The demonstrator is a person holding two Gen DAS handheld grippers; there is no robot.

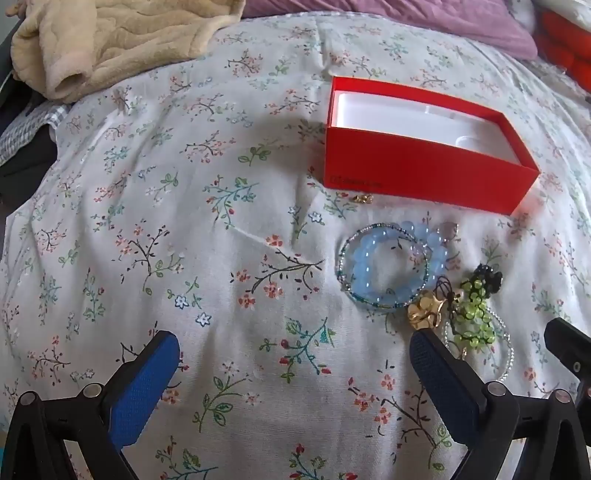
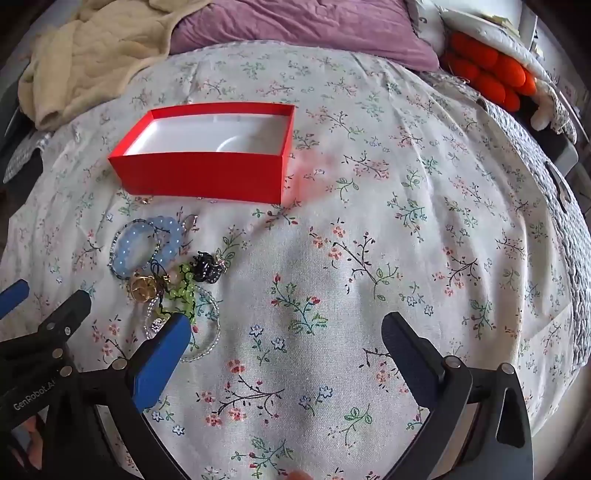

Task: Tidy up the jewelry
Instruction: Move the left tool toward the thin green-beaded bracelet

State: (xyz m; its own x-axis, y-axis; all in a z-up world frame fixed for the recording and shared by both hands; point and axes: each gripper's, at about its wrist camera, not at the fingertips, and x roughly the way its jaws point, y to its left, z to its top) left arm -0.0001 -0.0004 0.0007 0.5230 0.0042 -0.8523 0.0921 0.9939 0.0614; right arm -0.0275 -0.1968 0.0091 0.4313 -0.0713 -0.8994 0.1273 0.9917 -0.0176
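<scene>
Open cardboard box (image 2: 207,177): red outside, white lining. Bedsheet (image 2: 369,240): white, printed with small pink, blue and green floral sprigs. Round-bead bracelet (image 1: 391,266): translucent pale blue. Beaded strand (image 1: 472,314): lime green. Flower charm (image 1: 424,314): gold. Gripper pads (image 1: 144,384): blue. Fleece blanket (image 1: 110,40): beige. Pillow (image 2: 295,26): mauve

White lettering "GenRobot.AI" stands on the black plastic gripper body (image 2: 33,395) at lower left; the open red cardboard box's (image 1: 424,177) small front print is illegible.

Both wrist views look forward and down over the floral sheet (image 1: 229,258) from close above, side by side; both share the red box (image 1: 424,177) and jewelry pile (image 2: 166,273)
</scene>
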